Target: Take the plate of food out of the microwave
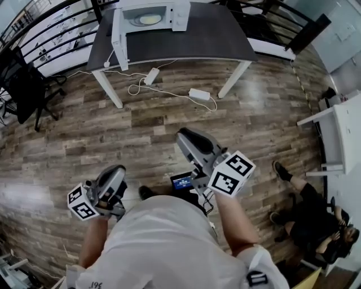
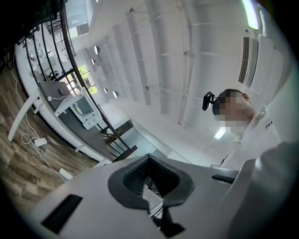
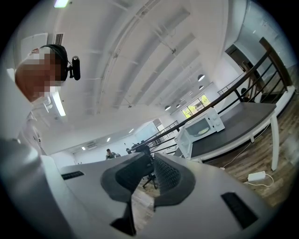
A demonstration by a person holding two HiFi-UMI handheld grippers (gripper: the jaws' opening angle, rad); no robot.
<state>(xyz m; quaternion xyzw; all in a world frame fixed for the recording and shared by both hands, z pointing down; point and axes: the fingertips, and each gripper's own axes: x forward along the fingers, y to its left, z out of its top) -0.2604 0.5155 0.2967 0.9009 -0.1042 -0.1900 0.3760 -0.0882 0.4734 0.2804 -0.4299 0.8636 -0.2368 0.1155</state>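
The microwave (image 1: pixel 149 16) stands on a dark tabletop (image 1: pixel 208 35), well ahead of both grippers and far out of their reach. Its door (image 1: pixel 119 35) hangs open to the left. Inside sits the plate (image 1: pixel 148 20) with pale yellowish food (image 1: pixel 150 19) on it; what kind of food is too small to tell. In the right gripper view the microwave (image 3: pixel 204 125) shows beyond and to the right of the jaws, with the plate (image 3: pixel 203 132) visible through the open front. In the left gripper view it (image 2: pixel 84 109) lies far off to the left of the jaws.

The left gripper (image 1: pixel 115 175) is held low, close to the person's body, and its view points up at the ceiling. Its jaws (image 2: pixel 149 158) meet at the tips with nothing between them. The right gripper (image 1: pixel 187 136) is held higher and further forward, angled towards the tabletop. Its jaws (image 3: pixel 150 158) stand a narrow slit apart and are empty; floor and a distant chair show through the gap.

On the wooden floor (image 1: pixel 169 121) between the grippers and the tabletop lie white cables (image 1: pixel 163 90) and a power strip (image 1: pixel 199 94). A black chair (image 1: pixel 22 84) stands far to the left of the left gripper. A seated person (image 1: pixel 316 220) is to the right of the right gripper.
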